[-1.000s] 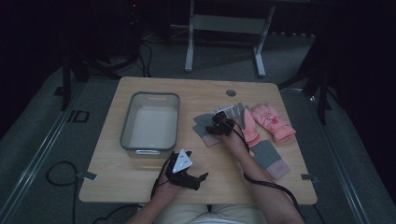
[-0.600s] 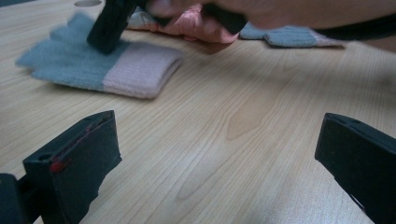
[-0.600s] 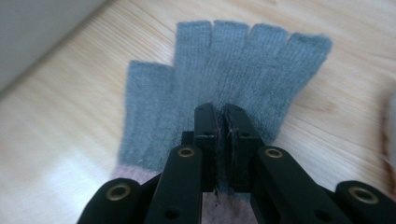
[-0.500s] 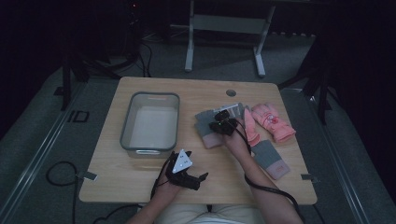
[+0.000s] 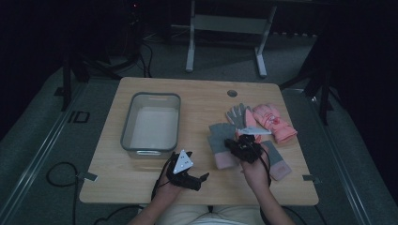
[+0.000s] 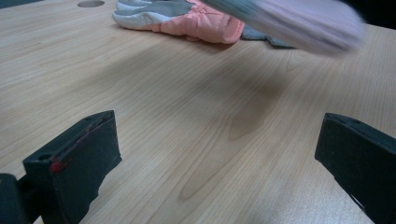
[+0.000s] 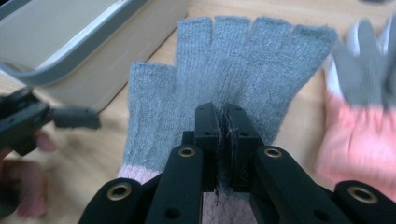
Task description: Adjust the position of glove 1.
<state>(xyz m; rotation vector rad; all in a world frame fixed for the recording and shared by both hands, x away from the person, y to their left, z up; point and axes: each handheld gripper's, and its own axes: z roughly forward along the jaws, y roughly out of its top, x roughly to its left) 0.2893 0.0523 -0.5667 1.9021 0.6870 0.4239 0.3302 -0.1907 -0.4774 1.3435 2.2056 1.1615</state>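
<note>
Right claw is clenched on the grey glove, likely to carry it to the bin; left claw rests released on the counter.

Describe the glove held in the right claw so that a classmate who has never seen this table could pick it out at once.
Start at the grey bin on the wooden table, then look right. The fingerless grey glove there is pinched by the right claw. Unlike the padded pink gloves beside it, it is knitted, with a pink cuff.

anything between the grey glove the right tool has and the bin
Nothing visible. The right tool is shut on the grey glove; bare table lies between it and the bin, whose inside looks empty.
</note>
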